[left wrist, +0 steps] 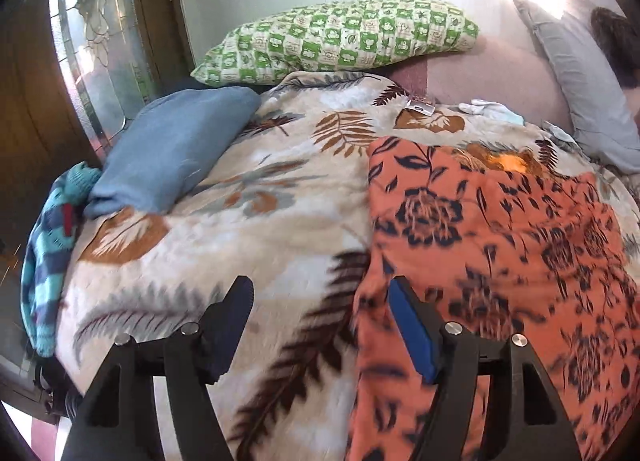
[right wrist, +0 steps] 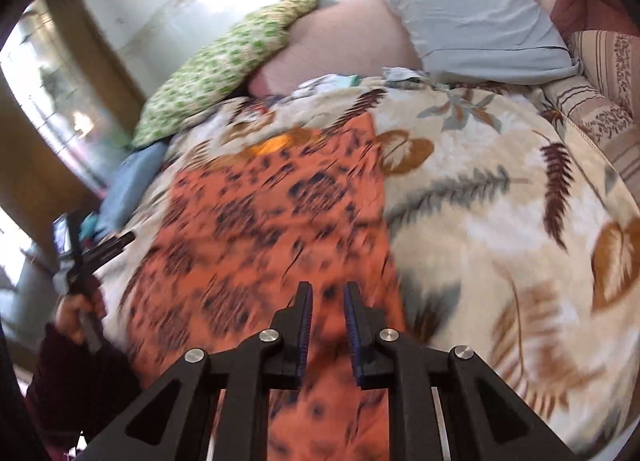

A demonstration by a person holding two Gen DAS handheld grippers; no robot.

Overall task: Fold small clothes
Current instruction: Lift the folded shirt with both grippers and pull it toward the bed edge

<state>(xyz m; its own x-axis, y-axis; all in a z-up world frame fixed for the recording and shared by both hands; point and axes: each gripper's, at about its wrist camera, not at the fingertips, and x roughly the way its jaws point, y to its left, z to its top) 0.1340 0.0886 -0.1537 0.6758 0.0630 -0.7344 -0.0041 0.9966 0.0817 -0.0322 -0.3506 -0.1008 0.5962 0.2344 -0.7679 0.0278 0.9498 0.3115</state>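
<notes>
An orange garment with a dark floral print (left wrist: 492,245) lies flat on the leaf-patterned blanket (left wrist: 248,197); it also shows in the right wrist view (right wrist: 264,221). My left gripper (left wrist: 320,293) is wide open at the garment's left edge, its right finger over the cloth, its left finger over the blanket. My right gripper (right wrist: 327,297) hovers over the garment's near right part, jaws a narrow gap apart with nothing between them. The left gripper and the hand holding it show at the left edge of the right wrist view (right wrist: 100,249).
A blue pillow (left wrist: 172,149) and a striped teal knit (left wrist: 48,245) lie at the bed's left edge. A green checked pillow (left wrist: 340,37) and a grey pillow (right wrist: 472,13) sit at the head. Small pale clothes (left wrist: 492,109) lie beyond the garment. A window (left wrist: 100,41) is at left.
</notes>
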